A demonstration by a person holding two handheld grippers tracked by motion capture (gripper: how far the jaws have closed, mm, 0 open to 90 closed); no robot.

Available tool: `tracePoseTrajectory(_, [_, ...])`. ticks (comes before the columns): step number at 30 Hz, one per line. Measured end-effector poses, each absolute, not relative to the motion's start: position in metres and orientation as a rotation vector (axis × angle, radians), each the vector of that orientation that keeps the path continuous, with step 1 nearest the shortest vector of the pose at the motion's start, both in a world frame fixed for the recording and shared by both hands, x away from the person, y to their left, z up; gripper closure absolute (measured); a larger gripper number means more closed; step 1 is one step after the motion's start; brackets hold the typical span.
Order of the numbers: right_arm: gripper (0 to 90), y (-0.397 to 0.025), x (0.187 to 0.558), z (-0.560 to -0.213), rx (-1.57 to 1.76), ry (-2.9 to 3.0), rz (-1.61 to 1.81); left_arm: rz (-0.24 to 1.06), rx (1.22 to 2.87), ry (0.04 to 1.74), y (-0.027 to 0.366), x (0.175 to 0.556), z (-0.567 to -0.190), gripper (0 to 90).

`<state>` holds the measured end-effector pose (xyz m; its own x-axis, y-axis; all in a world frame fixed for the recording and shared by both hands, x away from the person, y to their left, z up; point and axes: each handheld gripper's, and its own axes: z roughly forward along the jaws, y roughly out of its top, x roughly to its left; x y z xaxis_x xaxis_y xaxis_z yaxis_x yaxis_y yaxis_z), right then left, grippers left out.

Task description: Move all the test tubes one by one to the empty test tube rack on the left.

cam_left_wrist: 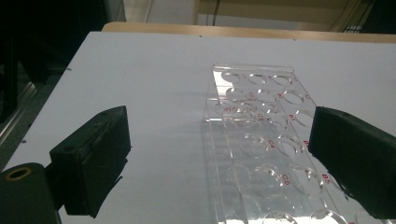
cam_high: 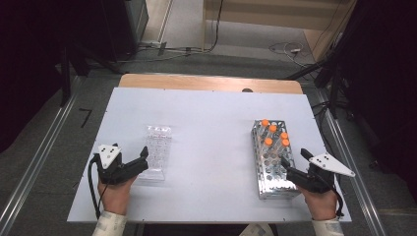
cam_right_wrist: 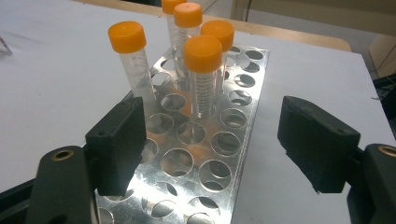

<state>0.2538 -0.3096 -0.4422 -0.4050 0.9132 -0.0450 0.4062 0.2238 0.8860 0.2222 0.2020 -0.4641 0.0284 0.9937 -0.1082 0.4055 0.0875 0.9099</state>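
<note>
Orange caps marked the tubes (cam_high: pixel 275 132) that stood in the far end of a metal rack (cam_high: pixel 273 169) on the right side of the white table (cam_high: pixel 211 128); five could be counted in the high view, and the same five in the right gripper view — each upright in its own hole, clustered together, the near holes left bare. That grouping looked deliberate: the filled end lay away from the person, so the empty near rows gave a gripper room to come in over the rack. The right gripper (cam_right_wrist: pixel 210 140) hung just above the rack's near end, its jaws spread wide and holding nothing, the nearest tube (cam_right_wrist: pixel 203 74) standing in line between them, which suggested a tube was the next thing to be taken. On the left side lay one clear plastic rack (cam_high: pixel 157 150), well apart from the metal one; its round holes were all empty, and red labels showed beside some in the left gripper view. The left gripper (cam_left_wrist: pixel 219 154) sat at its near end, jaws likewise wide and empty, one jaw over the clear rack (cam_left_wrist: pixel 261 140) and the other over bare table — probably placed to steady or receive. Two racks, then, two grippers, five tubes; none had yet reached the clear rack.
</note>
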Motion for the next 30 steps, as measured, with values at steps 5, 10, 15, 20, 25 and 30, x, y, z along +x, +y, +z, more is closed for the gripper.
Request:
tracePoseTrajectory(5, [21.9,-0.307,0.256,-0.443,1.201,1.931,1.118,0.874,1.451,1.514,0.201,0.222,-0.464,5.9])
tracePoseTrajectory(10, [25.6,-0.305,0.262,-0.443,1.187,1.939,1.114,0.883,1.449,1.515,0.201,0.222,-0.464,5.9])
tracePoseTrajectory(15, [35.9,-0.303,0.269,-0.445,1.161,1.971,1.112,0.888,1.445,1.516,0.201,0.222,-0.464,6.0])
tracePoseTrajectory(20, [44.6,-0.305,0.276,-0.447,1.166,1.999,1.131,0.888,1.444,1.516,0.201,0.222,-0.464,6.0])
tracePoseTrajectory(25, [53.5,-0.303,0.281,-0.447,1.165,2.009,1.117,0.887,1.447,1.515,0.200,0.222,-0.464,6.0])
tracePoseTrajectory(30, [58.6,-0.302,0.284,-0.449,1.152,2.025,1.113,0.888,1.443,1.517,0.200,0.222,-0.464,6.0])
